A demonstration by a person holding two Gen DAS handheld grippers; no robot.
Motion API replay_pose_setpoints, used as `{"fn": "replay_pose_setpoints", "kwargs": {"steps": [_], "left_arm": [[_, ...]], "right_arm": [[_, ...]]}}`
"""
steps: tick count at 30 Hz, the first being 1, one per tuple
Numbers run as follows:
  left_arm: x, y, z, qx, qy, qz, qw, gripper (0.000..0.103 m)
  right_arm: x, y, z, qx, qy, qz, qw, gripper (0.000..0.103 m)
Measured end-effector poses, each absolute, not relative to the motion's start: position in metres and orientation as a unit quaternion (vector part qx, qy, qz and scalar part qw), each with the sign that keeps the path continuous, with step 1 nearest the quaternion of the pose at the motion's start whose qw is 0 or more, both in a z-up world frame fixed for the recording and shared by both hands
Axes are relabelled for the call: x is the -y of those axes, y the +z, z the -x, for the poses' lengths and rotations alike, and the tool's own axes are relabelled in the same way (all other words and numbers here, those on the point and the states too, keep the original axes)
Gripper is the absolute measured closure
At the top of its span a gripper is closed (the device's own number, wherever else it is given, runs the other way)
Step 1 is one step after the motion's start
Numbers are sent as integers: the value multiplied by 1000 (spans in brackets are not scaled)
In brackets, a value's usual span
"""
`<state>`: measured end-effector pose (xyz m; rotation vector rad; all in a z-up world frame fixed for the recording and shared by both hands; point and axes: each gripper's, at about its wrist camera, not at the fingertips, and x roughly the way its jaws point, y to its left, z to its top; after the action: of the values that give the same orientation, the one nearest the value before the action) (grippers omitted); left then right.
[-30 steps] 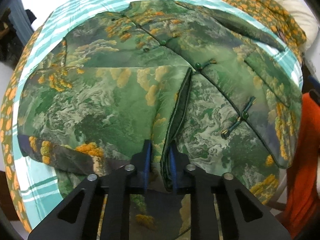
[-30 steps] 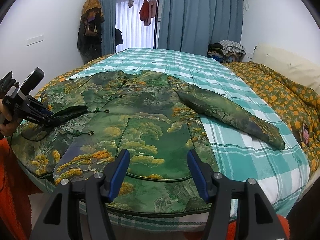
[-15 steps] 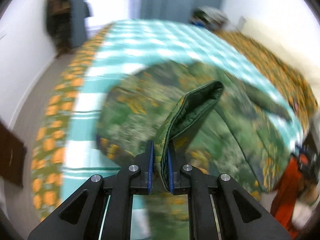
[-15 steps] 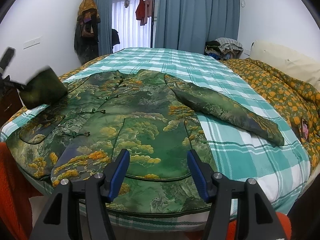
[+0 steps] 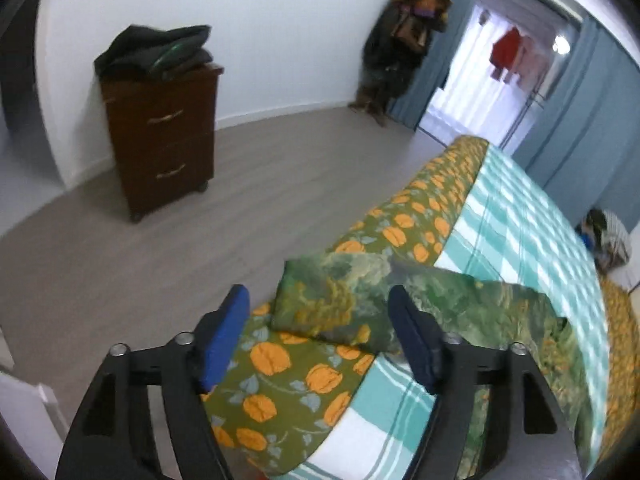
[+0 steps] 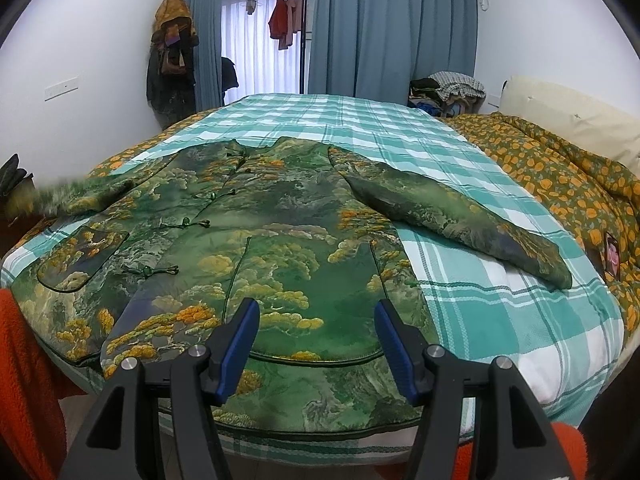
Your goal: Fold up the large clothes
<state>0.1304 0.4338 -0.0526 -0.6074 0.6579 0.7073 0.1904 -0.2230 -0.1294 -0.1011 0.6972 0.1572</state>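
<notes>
— While the green jacket (image 6: pixel 280 248) lies face up across the foot of the bed (image 6: pixel 360 120), where do the two claws stand?

— Taking the jacket as the mark: the right gripper (image 6: pixel 316 334) hangs over its lower hem, near the middle, blue pads set wide apart with nothing between them, touching no cloth.

— And the other?

— The left gripper (image 5: pixel 318 338) is off at the jacket's far sleeve side, at the edge of the bed. Its jaws are opening, and the sleeve (image 5: pixel 340 304) lies beyond the pads, not pinched by either one. The sleeve end rests on the orange-flowered quilt (image 5: pixel 288 376) that hangs down the bed's side.

— How is the rest of the jacket laid?

— Body flat on the green checked sheet (image 6: pixel 500 312), knot buttons running down from the collar. The other sleeve (image 6: pixel 452 216) stretches out from the shoulder onto bare sheet, angled toward the same quilt bunched on that side. From the right camera the sleeve near the left claw is a blur; I cannot tell its exact lie there.

— Anything beyond the jacket?

— Past the released sleeve, across the floor, a dark wooden drawer chest (image 5: pixel 160 136) with folded clothes (image 5: pixel 156 52) on top. Behind the collar end, blue curtains (image 6: pixel 392 28).
</notes>
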Motion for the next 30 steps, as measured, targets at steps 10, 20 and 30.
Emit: {"fn": "replay_pose_setpoints", "kwargs": {"steps": [10, 20, 30], "left_arm": [[-351, -78, -163, -378, 252, 219, 863, 19], [-256, -87, -207, -434, 163, 98, 881, 16], [-214, -107, -222, -473, 112, 37, 873, 12]], "right_arm": [[222, -129, -189, -340, 79, 53, 936, 42], [230, -126, -187, -338, 74, 46, 937, 42], [234, -123, -186, -331, 71, 39, 940, 42]]}}
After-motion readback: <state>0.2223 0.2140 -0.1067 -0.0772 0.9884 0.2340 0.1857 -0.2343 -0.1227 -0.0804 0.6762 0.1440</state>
